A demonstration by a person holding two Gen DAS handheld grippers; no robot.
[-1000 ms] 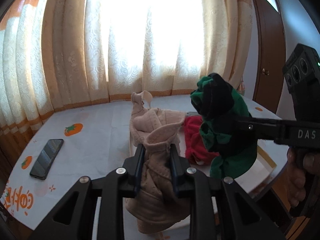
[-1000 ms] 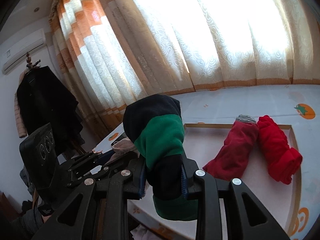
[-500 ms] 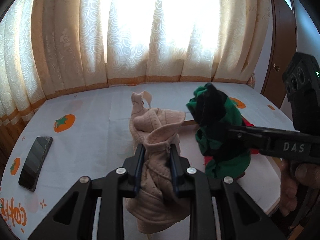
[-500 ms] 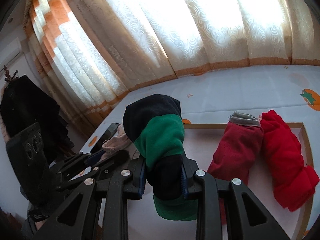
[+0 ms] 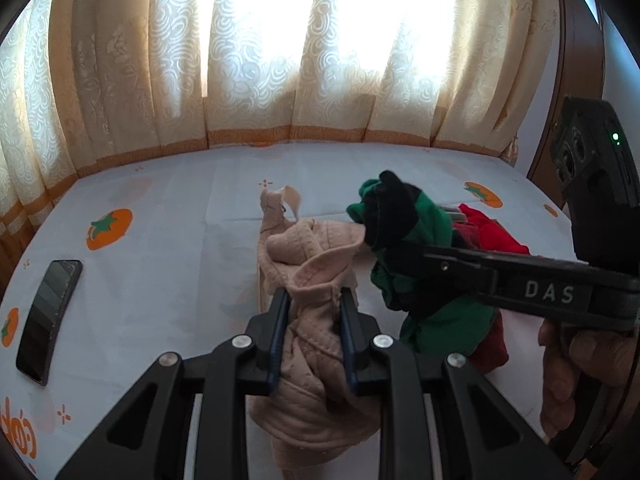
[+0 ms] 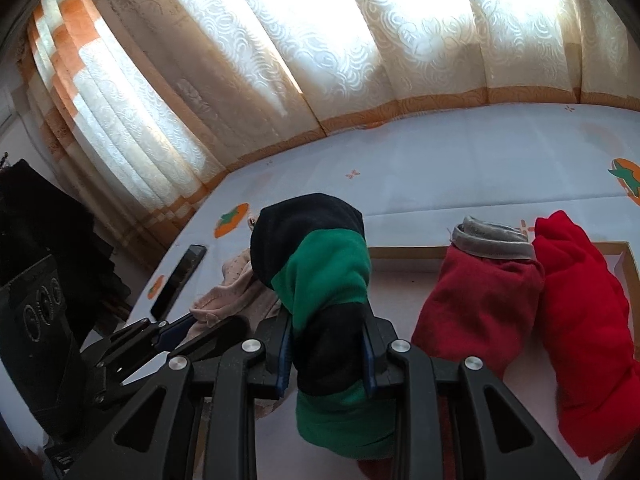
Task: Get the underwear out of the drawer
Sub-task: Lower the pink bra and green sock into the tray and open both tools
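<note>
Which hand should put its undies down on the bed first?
Probably left. The left gripper holds the beige underwear over bare bedsheet, beside the phone. The right gripper holds the green-and-black underwear above the drawer, near two red pairs.

phone [image 5: 48, 320] aside; tablecloth [image 5: 180, 208] open.

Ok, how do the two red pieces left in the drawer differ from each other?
The darker red roll has a grey waistband showing at its far end; the bright red piece shows none. The darker red roll is the more compact; the bright red piece looks longer and bulkier. The darker red roll lies toward the drawer's middle, the bright red piece by its right wall. Both lie side by side, touching, ungripped.
</note>
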